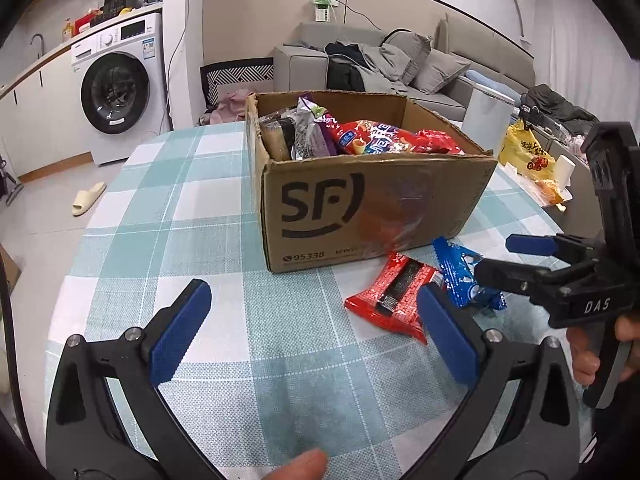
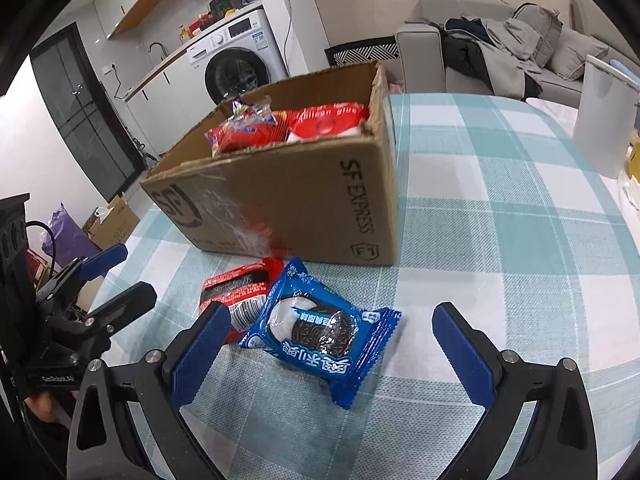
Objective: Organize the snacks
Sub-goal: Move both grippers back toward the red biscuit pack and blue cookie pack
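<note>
Most snack bags are already sitting in the open brown cardboard box (image 1: 372, 204), while you are still leaving two on the checked teal-and-white tabletop (image 2: 500, 220): a blue cookie packet (image 2: 320, 332) and a red wrapped snack (image 2: 240, 292) touching it at its 10 o'clock. Your right gripper (image 2: 328, 352) and left gripper (image 1: 312, 332) are both hovering with jaws apart and empty, with bare cloth lying open toward 3 o'clock and the box wall standing near at 12 o'clock.
</note>
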Tool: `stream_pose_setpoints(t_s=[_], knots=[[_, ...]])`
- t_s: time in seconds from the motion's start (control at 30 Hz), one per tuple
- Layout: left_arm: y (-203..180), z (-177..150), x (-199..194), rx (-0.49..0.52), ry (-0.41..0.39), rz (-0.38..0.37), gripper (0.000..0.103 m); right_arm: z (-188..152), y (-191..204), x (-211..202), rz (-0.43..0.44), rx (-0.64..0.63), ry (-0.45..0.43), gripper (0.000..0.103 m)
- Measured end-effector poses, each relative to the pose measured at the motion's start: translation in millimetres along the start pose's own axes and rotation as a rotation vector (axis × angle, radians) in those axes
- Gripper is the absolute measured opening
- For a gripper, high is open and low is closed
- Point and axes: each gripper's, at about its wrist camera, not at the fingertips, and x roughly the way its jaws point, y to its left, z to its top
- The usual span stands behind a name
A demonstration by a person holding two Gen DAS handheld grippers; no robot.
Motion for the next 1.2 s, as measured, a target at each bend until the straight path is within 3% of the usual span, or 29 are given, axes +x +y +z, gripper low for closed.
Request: stream_pose_setpoints(t_s=[0.57, 1.0, 1.2], knots=[[5.1, -5.3, 11.5, -0.018, 0.028, -0.010, 0.102, -6.8, -10.2, 21.8, -0.049, -0.008, 0.083, 0.103], [1.8, -9.3, 19.1, -0.004, 0.049, -0.018, 0.102, -15.7, -6.7, 25.8, -0.129, -0.109, 0.113, 0.101], [0.4, -11.2, 20.3, 0.002, 0.056, -0.023, 0.102, -15.5, -1.3, 24.1, -0.144, -0.152, 0.098, 0.076]])
